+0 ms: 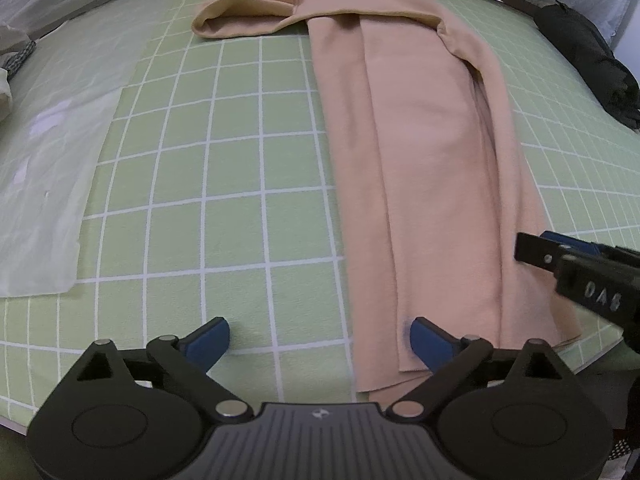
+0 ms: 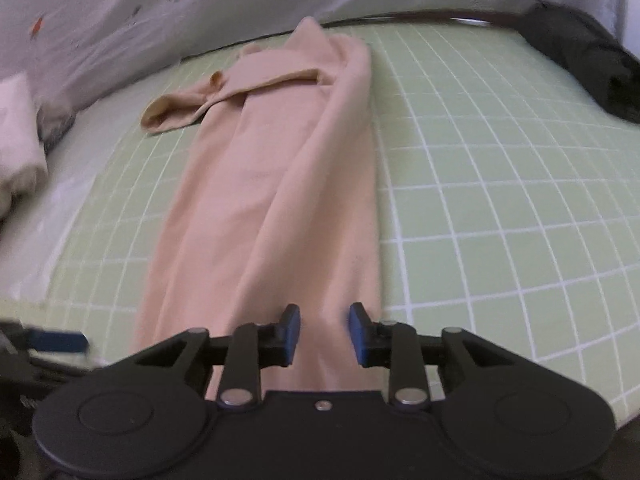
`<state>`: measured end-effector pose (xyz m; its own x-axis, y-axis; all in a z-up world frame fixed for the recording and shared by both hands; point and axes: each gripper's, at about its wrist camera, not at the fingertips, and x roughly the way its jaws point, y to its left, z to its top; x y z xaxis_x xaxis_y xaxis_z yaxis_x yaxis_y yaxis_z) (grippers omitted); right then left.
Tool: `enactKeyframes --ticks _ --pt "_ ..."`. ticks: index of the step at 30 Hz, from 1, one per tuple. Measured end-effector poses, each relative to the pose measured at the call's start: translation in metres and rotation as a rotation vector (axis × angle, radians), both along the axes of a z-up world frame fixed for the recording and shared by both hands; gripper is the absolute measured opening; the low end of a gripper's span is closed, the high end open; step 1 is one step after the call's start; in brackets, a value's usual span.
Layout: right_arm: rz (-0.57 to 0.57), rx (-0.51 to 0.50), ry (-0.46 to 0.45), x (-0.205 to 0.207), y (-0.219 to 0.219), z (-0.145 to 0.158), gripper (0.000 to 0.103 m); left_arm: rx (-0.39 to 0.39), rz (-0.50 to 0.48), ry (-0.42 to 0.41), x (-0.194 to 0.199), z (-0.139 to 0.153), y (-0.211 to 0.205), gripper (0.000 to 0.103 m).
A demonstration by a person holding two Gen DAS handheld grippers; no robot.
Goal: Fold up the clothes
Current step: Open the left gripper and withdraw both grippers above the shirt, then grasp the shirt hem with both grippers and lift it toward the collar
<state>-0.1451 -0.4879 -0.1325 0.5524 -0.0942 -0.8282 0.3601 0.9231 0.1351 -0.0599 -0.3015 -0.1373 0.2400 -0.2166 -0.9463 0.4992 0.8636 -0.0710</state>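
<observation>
A peach long-sleeved garment lies on the green grid mat, folded lengthwise into a narrow strip that runs away from me. One sleeve sticks out to the left at the far end. My left gripper is open wide at the near hem; its right finger rests over the fabric's left edge and its left finger over bare mat. My right gripper is open more narrowly, low over the right side of the near hem, with fabric showing in the gap. It enters the left wrist view from the right.
A black garment lies at the mat's far right corner. A clear plastic sheet covers the left side. White printed bedding lies behind the mat, with a pale folded cloth at the left.
</observation>
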Motion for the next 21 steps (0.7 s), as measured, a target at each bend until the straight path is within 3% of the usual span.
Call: enactKeyframes --ticks 5,9,11,21 --pt "0.07 -0.072 0.034 0.006 0.01 0.001 0.035 0.007 0.018 0.028 0.011 0.001 -0.004 0.1" --pt "0.065 -0.069 0.0 0.007 0.0 0.012 0.043 -0.035 0.084 0.054 0.033 0.009 0.0 0.1" --pt "0.062 -0.067 -0.017 0.008 -0.004 0.017 0.05 -0.056 0.113 0.027 0.047 0.018 0.003 0.1" --pt "-0.001 -0.131 -0.174 0.058 -0.05 0.051 0.048 -0.115 0.273 -0.124 0.123 0.055 0.006 0.097"
